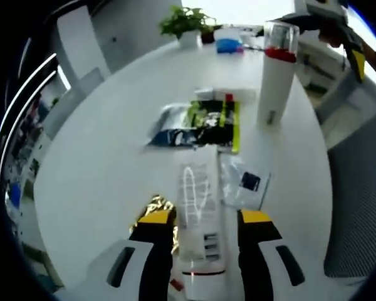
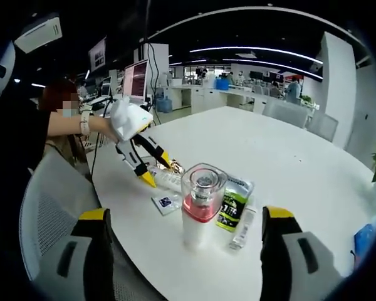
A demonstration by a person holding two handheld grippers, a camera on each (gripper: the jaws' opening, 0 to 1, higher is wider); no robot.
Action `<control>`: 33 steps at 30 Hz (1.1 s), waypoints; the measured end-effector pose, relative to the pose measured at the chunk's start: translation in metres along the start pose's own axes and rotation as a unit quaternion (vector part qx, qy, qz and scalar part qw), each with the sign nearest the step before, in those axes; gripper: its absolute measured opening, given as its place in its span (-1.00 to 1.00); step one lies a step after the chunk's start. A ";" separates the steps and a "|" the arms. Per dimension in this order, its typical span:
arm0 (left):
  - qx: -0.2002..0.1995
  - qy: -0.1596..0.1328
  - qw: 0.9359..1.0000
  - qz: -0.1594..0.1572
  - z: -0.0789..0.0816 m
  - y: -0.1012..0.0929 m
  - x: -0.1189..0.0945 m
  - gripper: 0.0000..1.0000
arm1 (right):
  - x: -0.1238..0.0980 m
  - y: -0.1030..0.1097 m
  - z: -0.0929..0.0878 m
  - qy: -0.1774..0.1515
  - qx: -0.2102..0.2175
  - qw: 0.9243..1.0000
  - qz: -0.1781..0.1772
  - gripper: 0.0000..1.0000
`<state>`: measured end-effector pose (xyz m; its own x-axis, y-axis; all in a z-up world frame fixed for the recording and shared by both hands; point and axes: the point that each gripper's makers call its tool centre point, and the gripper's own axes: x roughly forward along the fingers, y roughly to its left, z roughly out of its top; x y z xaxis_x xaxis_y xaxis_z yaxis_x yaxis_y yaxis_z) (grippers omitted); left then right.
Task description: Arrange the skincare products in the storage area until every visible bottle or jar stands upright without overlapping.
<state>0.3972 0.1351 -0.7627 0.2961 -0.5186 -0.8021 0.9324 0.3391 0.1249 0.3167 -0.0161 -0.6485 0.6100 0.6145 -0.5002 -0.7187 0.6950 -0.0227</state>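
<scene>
A tall white bottle (image 1: pixel 276 75) with a clear cap and a red band stands upright on the round white table (image 1: pixel 100 169). A long white tube (image 1: pixel 199 207) lies flat between the jaws of my open left gripper (image 1: pixel 205 218), apart from both. Beside its left jaw is a gold foil piece (image 1: pixel 153 205). Beyond lie a green-and-black sachet (image 1: pixel 207 122), a small clear sachet (image 1: pixel 245 182) and a small red-capped tube (image 1: pixel 225 95). My right gripper (image 2: pixel 188 214) stands wide open with the bottle (image 2: pixel 199 207) ahead between its jaws. The left gripper (image 2: pixel 156 171) hangs over the white tube (image 2: pixel 166 180).
A potted plant (image 1: pixel 185 22) and a blue item (image 1: pixel 229 44) sit at the table's far edge. Grey mesh chairs (image 2: pixel 50 207) stand around the table (image 2: pixel 288 163). A person's hand (image 2: pixel 97 122) holds the left gripper. The right gripper (image 1: pixel 338 25) shows behind the bottle.
</scene>
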 end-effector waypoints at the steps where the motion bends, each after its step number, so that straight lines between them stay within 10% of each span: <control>1: 0.002 0.003 1.000 -0.001 -0.001 0.001 0.001 -0.26 | 0.000 0.000 0.000 0.000 0.001 1.000 0.000 0.99; 33: 0.022 0.061 0.996 -0.053 -0.006 0.003 0.020 -0.40 | 0.003 -0.007 -0.004 0.002 0.014 1.000 0.008 0.99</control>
<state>0.4047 0.1309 -0.7820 0.1708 -0.4491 -0.8770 0.9659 0.2520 0.0591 0.3222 -0.0205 -0.6532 0.5973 0.6240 -0.5038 -0.7183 0.6956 0.0100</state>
